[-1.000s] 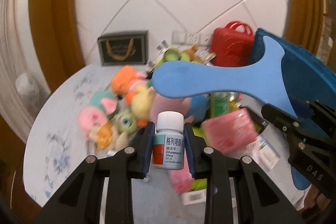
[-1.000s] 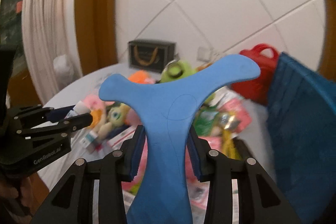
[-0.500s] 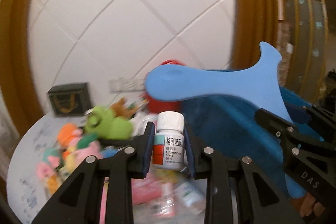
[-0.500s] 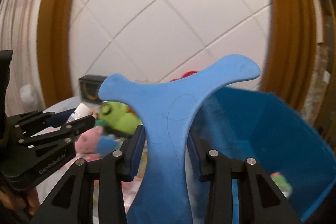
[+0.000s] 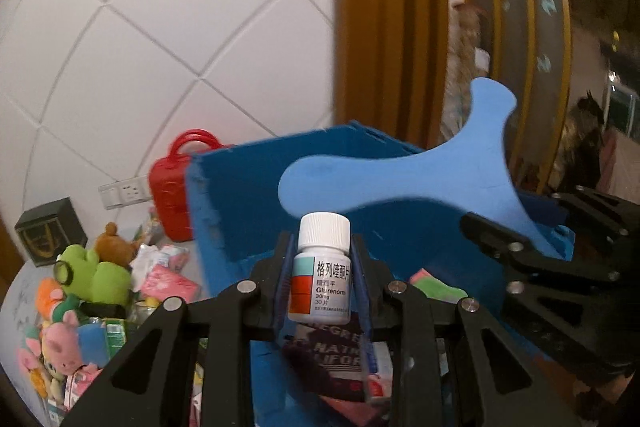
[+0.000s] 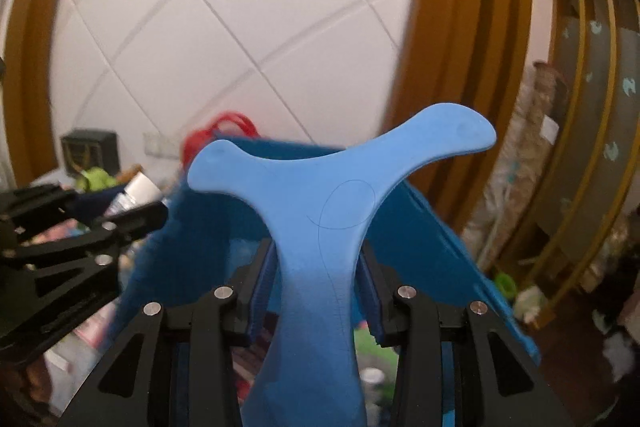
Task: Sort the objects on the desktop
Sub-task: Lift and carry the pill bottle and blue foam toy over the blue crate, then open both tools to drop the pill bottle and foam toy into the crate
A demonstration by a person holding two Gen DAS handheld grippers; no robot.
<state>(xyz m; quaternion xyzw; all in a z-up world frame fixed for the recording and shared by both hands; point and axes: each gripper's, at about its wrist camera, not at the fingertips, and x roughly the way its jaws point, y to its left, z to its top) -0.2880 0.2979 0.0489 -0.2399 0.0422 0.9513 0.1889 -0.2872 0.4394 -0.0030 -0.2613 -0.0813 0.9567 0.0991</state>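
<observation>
Left claw (image 5: 322, 287) clamped on an upright white pill bottle (image 5: 321, 269), held over the open blue bin (image 5: 248, 187). Right claw (image 6: 316, 291) clamped on the stem of a blue three-armed foam boomerang (image 6: 324, 203), also above the bin. Plush toys (image 5: 92, 275) and packets sit on the surface left of the bin, red case (image 5: 172, 187) behind.

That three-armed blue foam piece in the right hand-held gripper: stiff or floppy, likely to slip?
The blue foam piece likely holds stiff: its two free arms stick out unsagging. Probably light, being thin, flat foam. Slip looks unlikely, since the right hand-held gripper clamps one arm between ribbed pads, though it might pivot there.
</observation>
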